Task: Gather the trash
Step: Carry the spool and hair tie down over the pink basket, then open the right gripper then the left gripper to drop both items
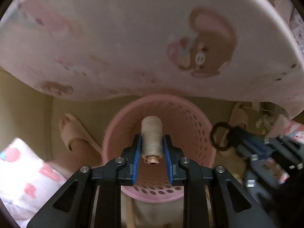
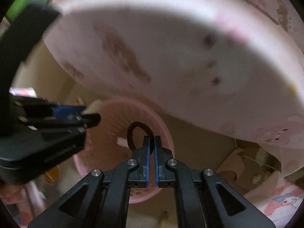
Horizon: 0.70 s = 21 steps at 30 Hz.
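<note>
The left gripper (image 1: 152, 142) points down over a pink perforated basket (image 1: 190, 125) and grips a spool of beige thread (image 1: 152, 136) between its blue pads (image 1: 137, 152); the spool lies lengthwise along the fingers, its cardboard core end facing the camera, and it hangs directly above the basket's open mouth. The right gripper (image 2: 152, 140) also points down toward the same basket (image 2: 165, 133), its jaws nearly together and pinching a dark hair tie (image 2: 133, 131), whose loop sticks out past the fingertips to the left, above the basket's interior. From the left wrist view the right gripper (image 1: 235, 134) shows at the right edge, blurred, with the hair tie (image 1: 218, 136) dangling just beyond the basket's rim. From the right wrist view the left gripper (image 2: 89, 116) shows at the left, blurred. A pink sheet with a bear print (image 1: 133, 38) fills the upper part of both views and overhangs the basket. Beige slippers (image 1: 74, 131) lie on the floor beside the basket.
</note>
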### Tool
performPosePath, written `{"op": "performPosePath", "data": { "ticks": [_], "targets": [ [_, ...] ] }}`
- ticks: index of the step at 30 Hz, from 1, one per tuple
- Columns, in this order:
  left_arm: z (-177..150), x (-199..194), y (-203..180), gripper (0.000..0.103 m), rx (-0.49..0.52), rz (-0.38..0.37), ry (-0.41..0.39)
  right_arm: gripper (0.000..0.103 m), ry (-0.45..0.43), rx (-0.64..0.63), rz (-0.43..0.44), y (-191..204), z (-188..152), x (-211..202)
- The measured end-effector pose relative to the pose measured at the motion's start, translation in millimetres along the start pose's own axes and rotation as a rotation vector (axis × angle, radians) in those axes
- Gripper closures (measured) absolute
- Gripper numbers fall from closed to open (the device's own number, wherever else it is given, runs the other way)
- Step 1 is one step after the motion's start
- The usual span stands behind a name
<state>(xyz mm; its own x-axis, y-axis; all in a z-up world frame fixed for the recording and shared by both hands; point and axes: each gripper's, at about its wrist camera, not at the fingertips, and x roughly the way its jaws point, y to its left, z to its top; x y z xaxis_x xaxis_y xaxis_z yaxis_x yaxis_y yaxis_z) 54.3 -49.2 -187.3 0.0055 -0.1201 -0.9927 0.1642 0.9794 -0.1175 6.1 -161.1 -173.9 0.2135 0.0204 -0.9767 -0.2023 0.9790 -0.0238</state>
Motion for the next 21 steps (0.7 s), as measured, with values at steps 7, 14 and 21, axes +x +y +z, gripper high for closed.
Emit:
{"op": "performPosePath", "data": {
  "ticks": [7, 14, 21],
  "targets": [
    [0.6, 34.2, 8.1, 0.081, -0.021, 0.065, 0.094, 0.099, 0.114, 0.025, 0.018, -2.9, -5.4, 32.0],
    [-9.2, 47.4, 13.0, 0.081, -0.097, -0.049, 0.171, 0.098, 0.232, 0.061, 0.062, -6.8, -7.0, 62.6],
    [-15.0, 67.3, 10.5, 0.081, -0.128, -0.054, 0.241, 0.086, 0.287, 0.107, 0.067, -11.9, -15.4, 74.2]
  ]
}}
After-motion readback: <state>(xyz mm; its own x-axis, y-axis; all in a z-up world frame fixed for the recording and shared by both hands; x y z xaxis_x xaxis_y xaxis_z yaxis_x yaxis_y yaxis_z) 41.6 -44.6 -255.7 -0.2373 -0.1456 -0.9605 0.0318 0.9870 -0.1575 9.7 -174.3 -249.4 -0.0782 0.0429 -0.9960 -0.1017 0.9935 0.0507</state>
